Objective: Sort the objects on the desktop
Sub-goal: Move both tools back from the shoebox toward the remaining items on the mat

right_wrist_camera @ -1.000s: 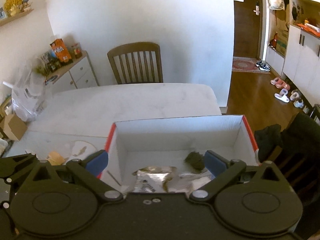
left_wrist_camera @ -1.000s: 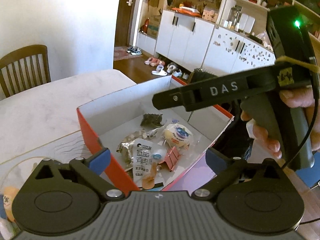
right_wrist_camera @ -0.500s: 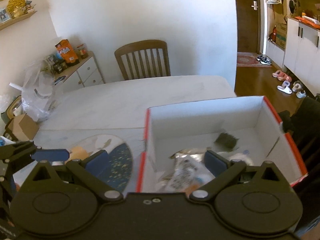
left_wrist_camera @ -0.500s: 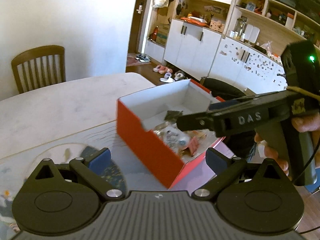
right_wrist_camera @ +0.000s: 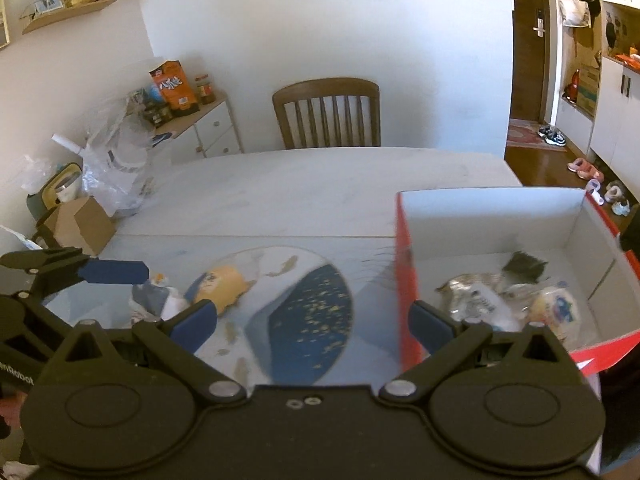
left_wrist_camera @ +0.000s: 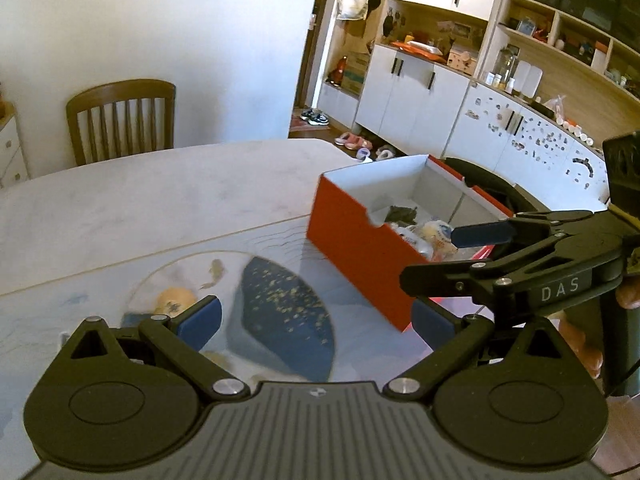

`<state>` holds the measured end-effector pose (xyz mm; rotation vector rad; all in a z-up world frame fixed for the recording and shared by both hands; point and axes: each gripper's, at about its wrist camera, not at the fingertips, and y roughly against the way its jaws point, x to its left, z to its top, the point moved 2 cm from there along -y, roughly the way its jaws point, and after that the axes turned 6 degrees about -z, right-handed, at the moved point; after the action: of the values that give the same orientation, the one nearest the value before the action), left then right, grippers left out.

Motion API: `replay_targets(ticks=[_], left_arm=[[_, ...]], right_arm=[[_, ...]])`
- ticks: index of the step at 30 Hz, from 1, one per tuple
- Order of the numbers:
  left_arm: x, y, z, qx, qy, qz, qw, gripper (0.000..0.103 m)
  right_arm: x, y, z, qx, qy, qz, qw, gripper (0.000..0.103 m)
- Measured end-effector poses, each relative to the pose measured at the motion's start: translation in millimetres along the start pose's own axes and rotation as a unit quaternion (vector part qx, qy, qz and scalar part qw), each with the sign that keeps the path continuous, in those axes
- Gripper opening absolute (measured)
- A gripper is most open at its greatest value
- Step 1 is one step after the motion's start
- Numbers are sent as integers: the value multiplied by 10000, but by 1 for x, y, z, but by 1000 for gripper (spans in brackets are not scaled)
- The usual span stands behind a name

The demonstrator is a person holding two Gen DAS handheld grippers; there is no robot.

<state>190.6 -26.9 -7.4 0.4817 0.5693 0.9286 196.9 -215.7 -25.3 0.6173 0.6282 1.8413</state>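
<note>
Box [right_wrist_camera: 406,280] on desk [right_wrist_camera: 304,184], snacks inside.
Left gripper [left_wrist_camera: 316,320] and right gripper [right_wrist_camera: 314,318] fingers apart, holding nothing.

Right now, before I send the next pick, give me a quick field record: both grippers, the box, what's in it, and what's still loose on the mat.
left gripper: open, empty, over the mat
right gripper: open, empty, near the box's left wall
box: red outside, white inside, open top, on the table's right side
box contents: dark crumpled item, silver foil packets, round wrapped snack
loose on mat: yellow-orange packet, grey-white item beside it
blur: both views slightly smeared, labels unreadable
</note>
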Motion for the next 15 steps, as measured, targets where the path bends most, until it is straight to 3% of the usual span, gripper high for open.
replay_targets(ticks=[9,15], left_arm=[[45,24,-22,-43,241,296,9993,101],[80,40,-33,-166,365,700,9967,101]], right_arm=[[35,-3,-8,-84,78,-4,9999,102],[59,-11,-14,-13,183,12,9998,102]])
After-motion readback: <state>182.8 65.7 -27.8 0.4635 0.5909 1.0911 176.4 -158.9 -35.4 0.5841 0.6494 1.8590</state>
